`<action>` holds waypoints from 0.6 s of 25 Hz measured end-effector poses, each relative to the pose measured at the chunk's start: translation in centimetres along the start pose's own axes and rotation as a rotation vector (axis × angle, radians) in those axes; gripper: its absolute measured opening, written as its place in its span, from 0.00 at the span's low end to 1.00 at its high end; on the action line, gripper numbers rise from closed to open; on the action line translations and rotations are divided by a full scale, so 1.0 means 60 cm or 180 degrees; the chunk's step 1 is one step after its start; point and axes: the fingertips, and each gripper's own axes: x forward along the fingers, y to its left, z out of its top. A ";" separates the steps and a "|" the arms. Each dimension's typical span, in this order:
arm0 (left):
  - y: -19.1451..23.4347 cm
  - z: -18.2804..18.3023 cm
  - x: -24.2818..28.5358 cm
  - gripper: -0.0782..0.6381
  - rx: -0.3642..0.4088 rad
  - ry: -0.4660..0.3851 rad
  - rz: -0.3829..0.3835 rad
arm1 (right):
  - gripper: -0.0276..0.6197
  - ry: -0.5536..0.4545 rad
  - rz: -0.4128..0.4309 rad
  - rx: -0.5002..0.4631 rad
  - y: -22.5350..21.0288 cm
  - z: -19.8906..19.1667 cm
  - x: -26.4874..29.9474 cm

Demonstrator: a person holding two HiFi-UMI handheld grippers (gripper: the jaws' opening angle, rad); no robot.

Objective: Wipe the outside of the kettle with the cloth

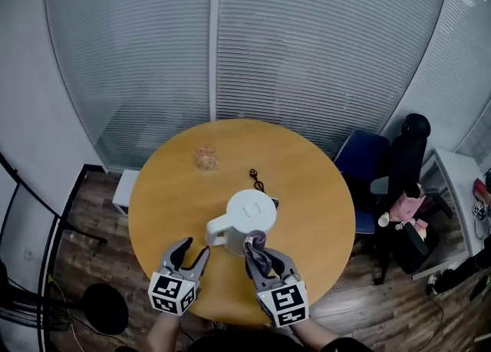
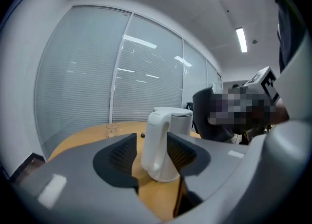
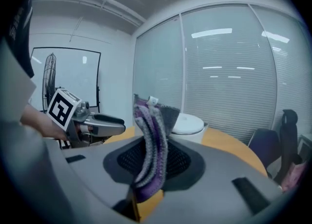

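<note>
A white electric kettle (image 1: 250,218) stands near the middle of the round wooden table (image 1: 169,189), its handle (image 1: 216,230) turned toward me. My left gripper (image 1: 192,255) is open just short of that handle. In the left gripper view the handle (image 2: 155,145) rises in the gap of the left gripper (image 2: 152,153), and neither pad touches it. My right gripper (image 1: 259,257) is shut on a purple and grey cloth (image 1: 255,248), held upright beside the kettle's near right side. In the right gripper view the cloth (image 3: 151,145) hides part of the kettle (image 3: 191,125).
A black plug and cord (image 1: 257,182) lies behind the kettle. A small clear object (image 1: 205,159) sits further back on the table. A blue chair (image 1: 367,160) and a black office chair (image 1: 410,189) stand at the right. A low white box (image 1: 123,189) sits on the floor at the left.
</note>
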 end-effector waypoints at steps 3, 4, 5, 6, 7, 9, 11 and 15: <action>0.013 0.016 0.024 0.37 0.0126 -0.0031 -0.0206 | 0.19 0.0003 -0.0188 0.0000 0.002 0.004 0.012; 0.016 0.017 0.031 0.37 0.0155 -0.0026 -0.0268 | 0.19 0.0012 -0.0249 0.0003 0.001 0.003 0.016; 0.017 0.016 0.038 0.38 0.0176 -0.0013 -0.0327 | 0.19 0.0027 -0.0299 0.0005 0.002 0.001 0.020; 0.019 0.014 0.045 0.39 0.0191 0.0002 -0.0391 | 0.19 0.0046 -0.0342 0.0009 0.002 -0.002 0.025; 0.018 0.013 0.051 0.40 0.0205 0.0014 -0.0466 | 0.19 0.0068 -0.0382 0.0016 0.004 -0.005 0.030; 0.010 0.012 0.062 0.41 0.0252 0.0031 -0.0665 | 0.19 0.0107 -0.0469 0.0041 0.005 -0.014 0.039; -0.006 0.010 0.070 0.41 0.0328 0.0048 -0.0877 | 0.19 0.0136 -0.0546 0.0095 0.005 -0.024 0.045; -0.024 0.002 0.084 0.41 0.0428 0.0102 -0.1084 | 0.19 0.0243 -0.0606 0.0252 0.004 -0.055 0.057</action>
